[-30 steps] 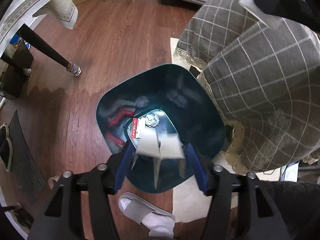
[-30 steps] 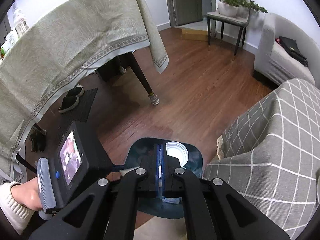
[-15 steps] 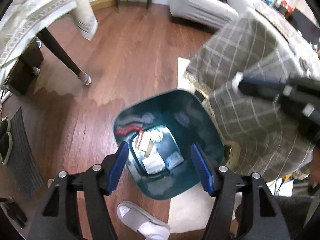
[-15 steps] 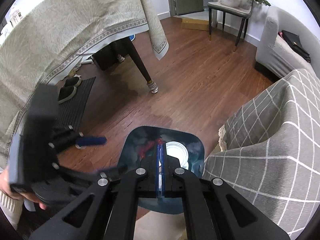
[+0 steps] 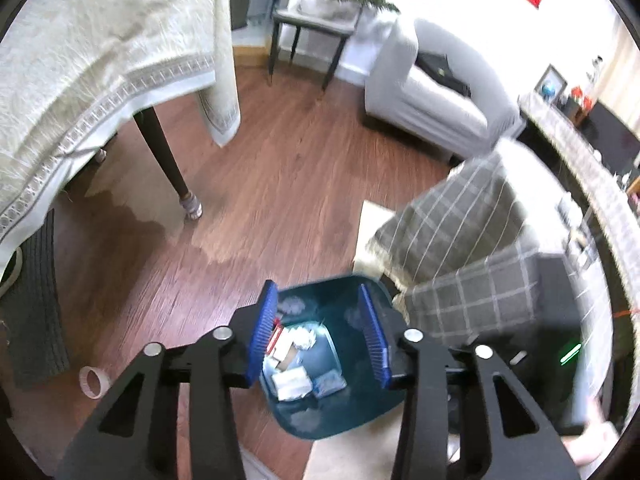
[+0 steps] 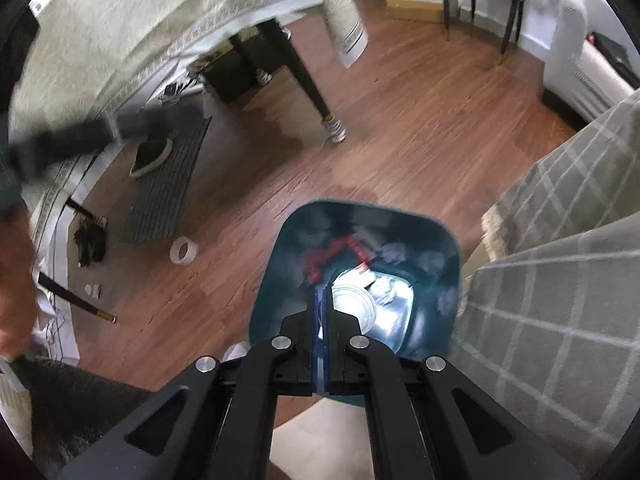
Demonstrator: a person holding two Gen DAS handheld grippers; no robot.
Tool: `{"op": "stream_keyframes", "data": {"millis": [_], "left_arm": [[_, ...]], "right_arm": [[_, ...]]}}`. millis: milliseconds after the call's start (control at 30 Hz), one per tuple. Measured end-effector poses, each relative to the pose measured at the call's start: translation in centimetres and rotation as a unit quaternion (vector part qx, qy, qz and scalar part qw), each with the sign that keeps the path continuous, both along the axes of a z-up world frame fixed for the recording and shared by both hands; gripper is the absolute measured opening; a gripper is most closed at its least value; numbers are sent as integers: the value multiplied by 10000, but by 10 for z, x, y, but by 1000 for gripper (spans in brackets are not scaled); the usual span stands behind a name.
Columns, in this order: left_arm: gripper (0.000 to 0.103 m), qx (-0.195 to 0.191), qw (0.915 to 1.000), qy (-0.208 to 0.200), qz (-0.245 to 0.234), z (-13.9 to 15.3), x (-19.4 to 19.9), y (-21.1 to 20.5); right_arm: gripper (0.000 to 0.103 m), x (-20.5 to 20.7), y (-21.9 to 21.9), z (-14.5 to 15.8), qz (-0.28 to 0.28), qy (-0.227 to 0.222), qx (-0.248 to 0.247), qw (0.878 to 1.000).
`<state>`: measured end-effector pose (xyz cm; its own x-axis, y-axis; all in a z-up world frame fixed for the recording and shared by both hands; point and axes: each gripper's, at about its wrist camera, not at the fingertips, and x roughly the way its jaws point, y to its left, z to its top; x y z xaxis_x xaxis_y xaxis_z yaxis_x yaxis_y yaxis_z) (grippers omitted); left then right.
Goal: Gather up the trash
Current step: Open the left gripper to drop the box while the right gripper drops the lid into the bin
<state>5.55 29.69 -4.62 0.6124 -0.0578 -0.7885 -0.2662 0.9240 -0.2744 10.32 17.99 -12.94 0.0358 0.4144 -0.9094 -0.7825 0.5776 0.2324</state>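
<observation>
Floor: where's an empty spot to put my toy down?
The widest bare wood floor lies between the table leg, the sofa and the bin. Another patch sits between the bin and the tape roll. It's crowded by the mat with a shoe, and inside the bin.

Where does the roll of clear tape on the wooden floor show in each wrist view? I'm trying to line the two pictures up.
Left wrist: roll of clear tape at lower left, beside the left finger.
Right wrist: the roll at centre left, left of the bin.
Shared landmark: dark teal plastic bin.
</observation>
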Motion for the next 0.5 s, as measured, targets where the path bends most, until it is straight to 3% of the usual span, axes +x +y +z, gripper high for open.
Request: {"op": "stream_keyframes", "data": {"millis": [433,500], "left_arm": [[39,-392,9966,-678,239,45,-5,6],[39,-432,9958,-762,249,50,-5,5]], "right_arm": [[3,-13,10,-44,223,349,-442,9982],[16,-11,8,-47,244,520,-396,9976]]}}
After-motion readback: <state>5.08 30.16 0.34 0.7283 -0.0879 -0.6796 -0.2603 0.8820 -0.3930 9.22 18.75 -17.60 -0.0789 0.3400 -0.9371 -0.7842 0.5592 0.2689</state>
